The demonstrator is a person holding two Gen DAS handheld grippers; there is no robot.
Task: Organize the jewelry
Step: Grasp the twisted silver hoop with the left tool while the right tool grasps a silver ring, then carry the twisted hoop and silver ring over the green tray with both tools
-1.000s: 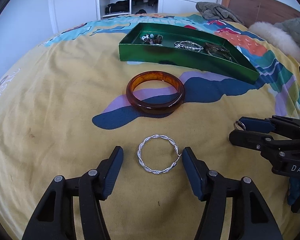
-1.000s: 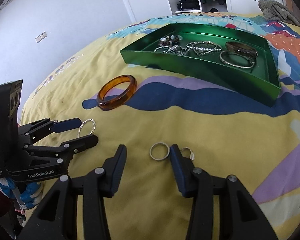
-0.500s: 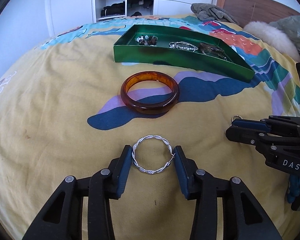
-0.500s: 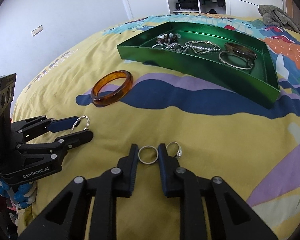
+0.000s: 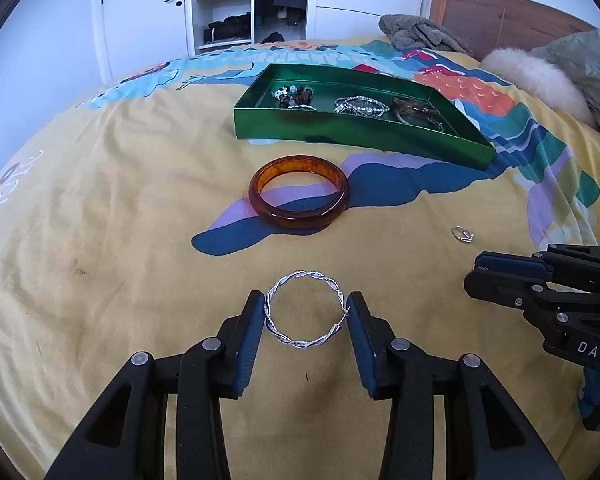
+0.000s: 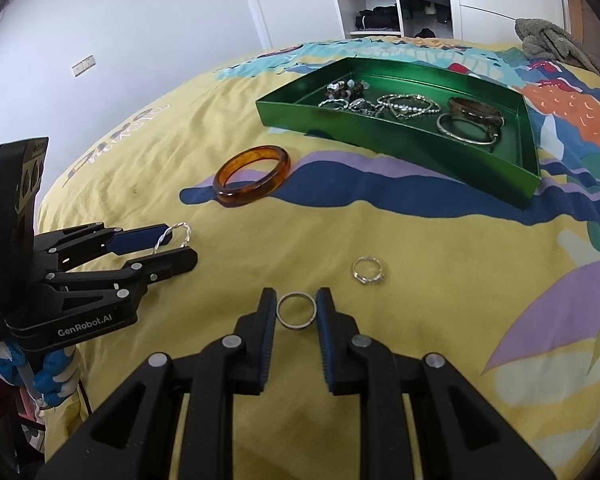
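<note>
My left gripper [image 5: 306,314] is shut on a twisted silver hoop [image 5: 305,342], held just above the yellow bedspread; the hoop also shows in the right wrist view [image 6: 172,234]. My right gripper [image 6: 297,311] is shut on a plain silver ring [image 6: 296,324]. A second, patterned silver ring [image 6: 367,270] lies on the bedspread just right of it, and shows in the left wrist view [image 5: 462,234]. An amber bangle [image 5: 298,194] lies ahead of the left gripper. A green tray [image 5: 340,136] with several bracelets and beads stands beyond it.
The bed has a wooden headboard [image 5: 500,16] at the far right, with a fluffy white pillow [image 5: 536,80] and grey clothing [image 5: 420,36] near it. An open wardrobe [image 5: 252,4] stands behind the bed.
Both grippers have closed: the left onto the twisted hoop, the right onto the plain ring. Both have risen slightly from the bedspread with their pieces.
</note>
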